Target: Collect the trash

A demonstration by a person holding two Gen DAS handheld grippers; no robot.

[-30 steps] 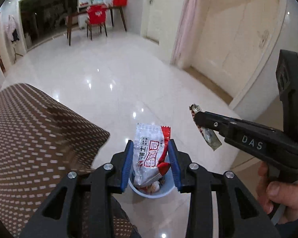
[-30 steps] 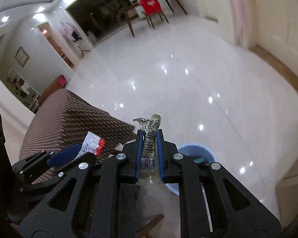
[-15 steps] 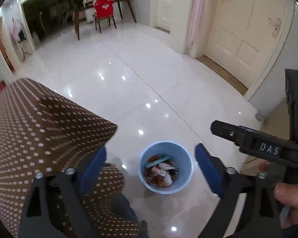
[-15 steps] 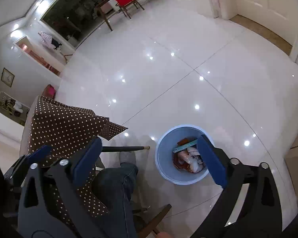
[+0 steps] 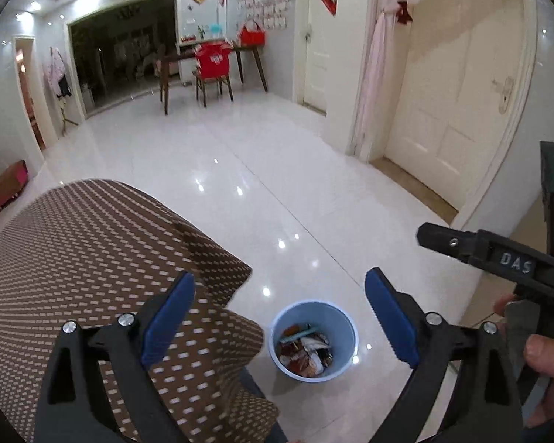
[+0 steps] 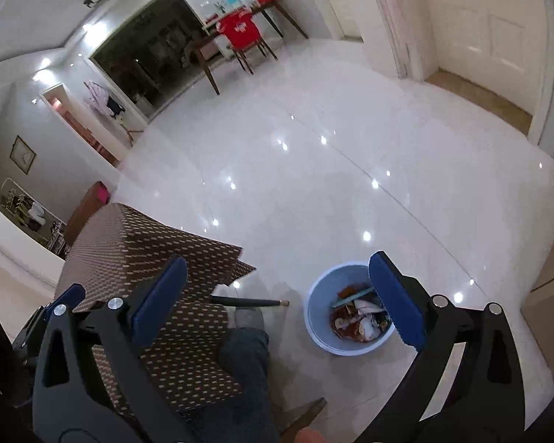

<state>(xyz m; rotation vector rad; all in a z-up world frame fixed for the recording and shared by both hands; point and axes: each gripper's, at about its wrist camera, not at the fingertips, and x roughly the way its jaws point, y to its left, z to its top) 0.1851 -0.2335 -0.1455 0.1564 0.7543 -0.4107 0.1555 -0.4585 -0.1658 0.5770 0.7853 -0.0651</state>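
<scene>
A glossy white tiled floor fills most of both views, catching the ceiling lights. Over its near left part hangs the brown dotted cloth that covers the bench, one corner drooping toward the floor. Below the cloth edge, in the right wrist view, a person's knee in blue jeans shows. On the floor to the right of the cloth stands a light blue bin, upright and apart from the cloth, with crumpled wrappers and other trash lying inside it. The left gripper hangs above the bin with its blue-padded fingers spread wide and nothing between them. The right gripper is likewise spread wide and empty, its right pad overlapping the bin's rim in the picture.
</scene>
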